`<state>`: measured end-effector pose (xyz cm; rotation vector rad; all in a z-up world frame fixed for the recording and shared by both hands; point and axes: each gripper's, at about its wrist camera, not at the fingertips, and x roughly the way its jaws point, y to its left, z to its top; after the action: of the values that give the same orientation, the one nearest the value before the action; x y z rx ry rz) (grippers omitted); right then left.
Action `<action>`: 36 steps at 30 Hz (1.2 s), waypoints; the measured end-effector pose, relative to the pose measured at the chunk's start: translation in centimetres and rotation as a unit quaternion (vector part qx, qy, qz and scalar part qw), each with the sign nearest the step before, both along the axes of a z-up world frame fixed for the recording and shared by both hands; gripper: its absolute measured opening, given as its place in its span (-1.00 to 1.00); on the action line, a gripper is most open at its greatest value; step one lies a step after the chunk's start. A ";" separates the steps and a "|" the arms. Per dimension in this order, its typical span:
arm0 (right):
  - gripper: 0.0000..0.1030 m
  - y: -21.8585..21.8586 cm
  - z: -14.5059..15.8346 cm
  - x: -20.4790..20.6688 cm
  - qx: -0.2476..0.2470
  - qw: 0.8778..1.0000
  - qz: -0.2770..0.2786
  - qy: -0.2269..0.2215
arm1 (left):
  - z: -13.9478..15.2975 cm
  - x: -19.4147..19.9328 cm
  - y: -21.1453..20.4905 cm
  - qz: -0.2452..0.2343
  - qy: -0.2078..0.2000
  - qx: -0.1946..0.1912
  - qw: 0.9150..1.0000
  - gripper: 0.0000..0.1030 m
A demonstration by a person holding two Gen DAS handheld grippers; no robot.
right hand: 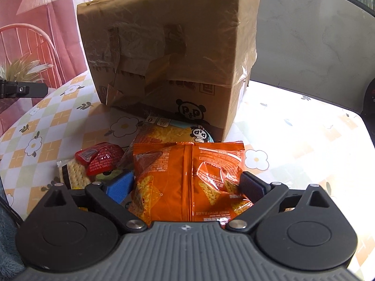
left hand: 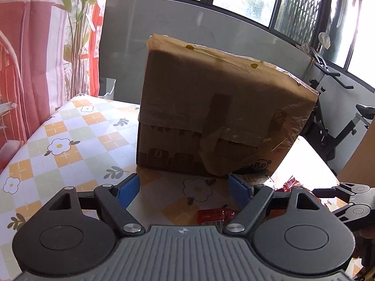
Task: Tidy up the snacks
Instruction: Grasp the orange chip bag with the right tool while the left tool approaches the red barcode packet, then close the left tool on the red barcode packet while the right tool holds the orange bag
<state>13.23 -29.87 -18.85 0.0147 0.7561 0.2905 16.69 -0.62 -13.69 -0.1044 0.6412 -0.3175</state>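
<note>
A cardboard box (right hand: 168,53) stands at the far middle of the table (right hand: 304,140). Near its front lies a pile of snacks: a chip bag (right hand: 187,182) nearest, a cracker pack (right hand: 75,171) to its left, a small packet (right hand: 103,159) on the crackers.

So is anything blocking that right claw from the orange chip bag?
Nothing visible. The right gripper stands open with the orange chip bag already between its fingers; the other snacks lie to the left, the cardboard box behind.
</note>
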 end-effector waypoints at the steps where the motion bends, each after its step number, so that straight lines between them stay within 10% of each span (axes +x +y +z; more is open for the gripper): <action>1: 0.91 0.1 -0.1 0.0 -0.001 1.000 0.000 0.000 | -0.3 -0.2 0.0 0.000 0.004 -0.004 1.000 0.62; 10: 0.77 1.3 -0.5 -0.8 -0.030 0.999 0.014 -0.025 | -1.8 -0.7 -0.5 -0.001 0.034 0.003 0.999 0.61; 15: 0.22 0.3 0.3 -1.4 0.006 0.999 -0.007 -0.035 | -2.3 -1.1 -0.9 -0.010 0.037 0.006 0.999 0.59; 36: 0.19 -0.2 1.2 -4.1 0.054 0.995 -0.033 -0.082 | -6.3 1.8 -6.6 -0.104 0.052 0.047 0.992 0.30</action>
<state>9.08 -30.04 -17.69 0.1173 0.5752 0.2665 18.49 -7.25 -19.95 0.0377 0.7721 -0.4840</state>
